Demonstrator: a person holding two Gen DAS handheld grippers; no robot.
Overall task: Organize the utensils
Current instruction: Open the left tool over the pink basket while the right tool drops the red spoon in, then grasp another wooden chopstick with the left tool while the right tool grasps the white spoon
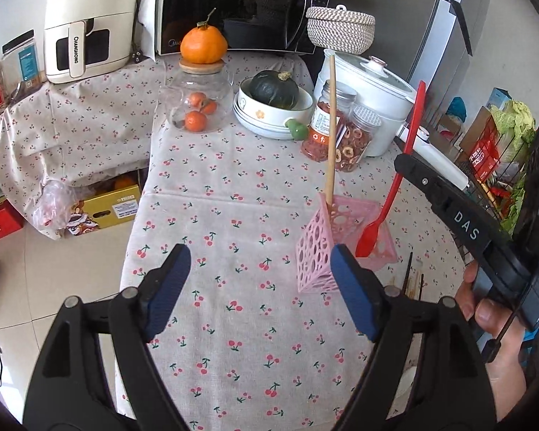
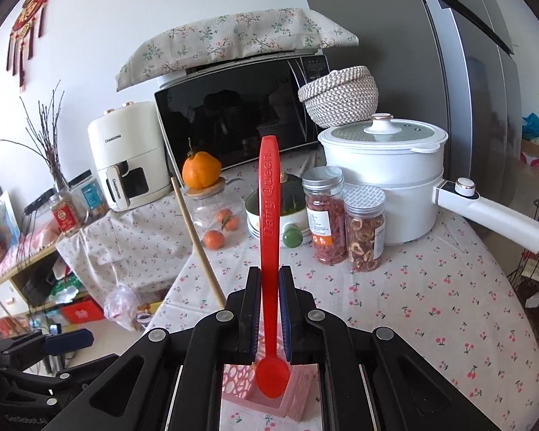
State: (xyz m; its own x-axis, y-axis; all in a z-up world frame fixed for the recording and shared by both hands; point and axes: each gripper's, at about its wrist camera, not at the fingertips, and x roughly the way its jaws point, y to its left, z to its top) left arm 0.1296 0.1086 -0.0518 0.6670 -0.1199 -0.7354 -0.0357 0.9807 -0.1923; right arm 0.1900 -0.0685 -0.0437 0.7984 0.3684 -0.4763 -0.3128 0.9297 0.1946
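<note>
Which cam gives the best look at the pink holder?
Left wrist: the pink holder shows almost whole, tilted, with a wooden stick in it. Right wrist shows only its rim below the right gripper, shut on the red spoon.

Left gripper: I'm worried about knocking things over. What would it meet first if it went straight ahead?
Probably nothing at once: the open left gripper faces bare tablecloth. Further on stands the glass jar. The pink holder sits just right; depth is unclear.

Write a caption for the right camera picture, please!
Right tongs lower a red spoon into the pink holder.
</note>
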